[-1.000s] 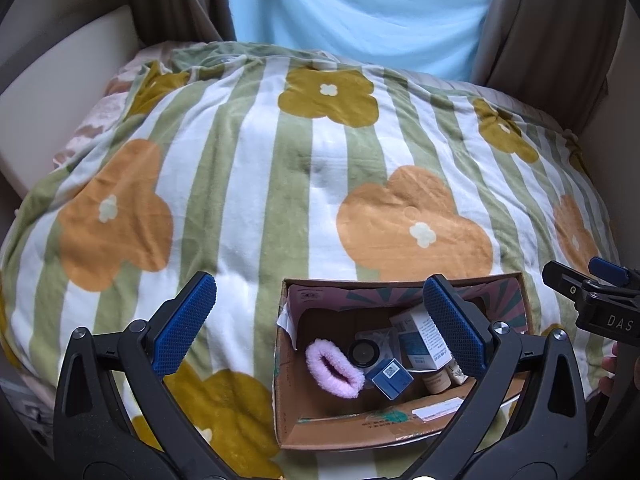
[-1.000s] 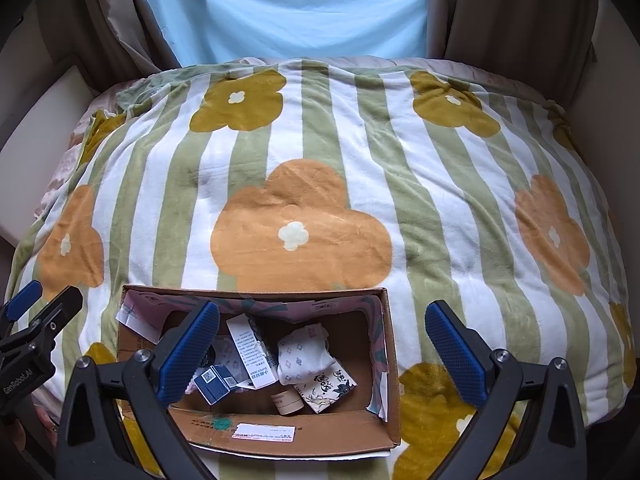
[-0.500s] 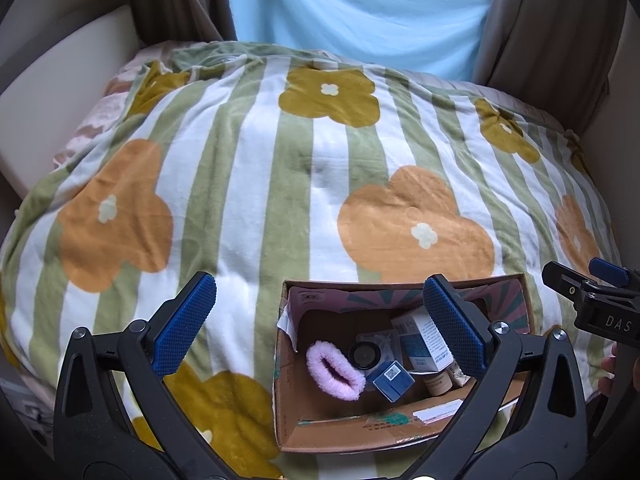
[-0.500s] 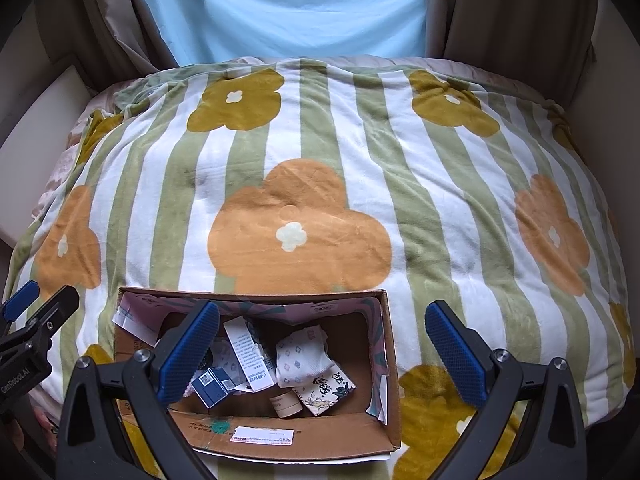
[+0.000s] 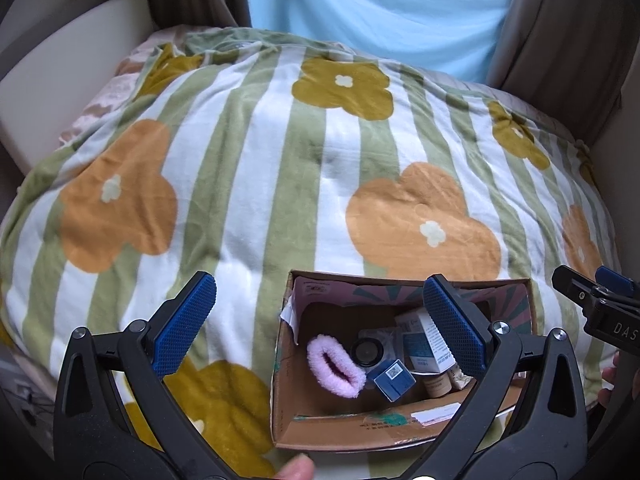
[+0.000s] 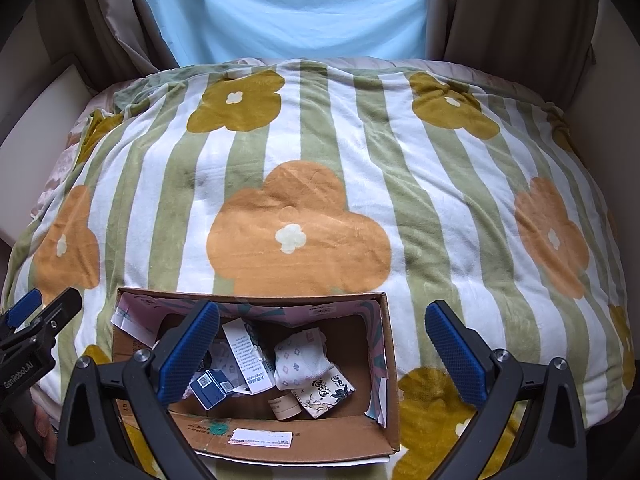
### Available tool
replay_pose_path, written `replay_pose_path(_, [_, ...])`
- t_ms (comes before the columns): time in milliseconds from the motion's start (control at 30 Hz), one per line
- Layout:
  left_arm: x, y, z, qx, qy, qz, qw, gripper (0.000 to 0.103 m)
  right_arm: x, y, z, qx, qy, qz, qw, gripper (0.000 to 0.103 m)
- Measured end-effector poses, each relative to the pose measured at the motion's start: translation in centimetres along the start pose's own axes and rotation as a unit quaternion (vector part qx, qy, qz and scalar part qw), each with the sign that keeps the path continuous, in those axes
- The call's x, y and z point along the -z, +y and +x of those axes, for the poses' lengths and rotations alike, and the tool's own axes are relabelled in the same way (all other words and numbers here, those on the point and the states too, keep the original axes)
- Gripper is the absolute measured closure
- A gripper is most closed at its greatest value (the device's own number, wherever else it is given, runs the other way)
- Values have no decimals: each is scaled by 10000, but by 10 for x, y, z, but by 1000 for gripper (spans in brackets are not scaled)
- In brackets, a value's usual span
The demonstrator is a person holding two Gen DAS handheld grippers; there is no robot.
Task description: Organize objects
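Observation:
An open cardboard box (image 5: 344, 428) (image 6: 304, 436) sits on the near edge of a flowered blanket. It holds a pink fluffy scrunchie (image 5: 334, 366), a black round jar (image 5: 367, 351), a small blue box (image 5: 394, 378) (image 6: 210, 388), a white and teal carton (image 5: 424, 346) (image 6: 248, 358), a beige tube (image 6: 284, 407), a white patterned cloth (image 6: 300, 356) and a floral packet (image 6: 328, 392). My left gripper (image 5: 320, 324) is open and empty above the box's left side. My right gripper (image 6: 324, 356) is open and empty above the box.
The green-striped blanket with orange and mustard flowers (image 5: 280, 168) (image 6: 400, 152) covers the bed. A pale blue curtain (image 6: 296, 12) and brown drapes (image 6: 512, 20) hang behind. White padded walls (image 5: 60, 68) flank the bed.
Both grippers have shifted only slightly; the box sits a touch higher in the right wrist view. Jaws stay open and nothing in the box has moved.

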State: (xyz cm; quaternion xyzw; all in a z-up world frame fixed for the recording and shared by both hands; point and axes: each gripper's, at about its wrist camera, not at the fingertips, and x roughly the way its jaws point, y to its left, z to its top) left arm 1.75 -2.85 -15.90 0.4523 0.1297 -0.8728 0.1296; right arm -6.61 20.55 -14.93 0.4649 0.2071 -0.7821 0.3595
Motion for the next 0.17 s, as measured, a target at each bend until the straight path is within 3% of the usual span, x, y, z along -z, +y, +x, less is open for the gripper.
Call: replay_pose_path(167, [0, 1, -2, -14, -93, -11, 10000, 0, 0, 0, 0, 5, -1, 16, 10000, 0])
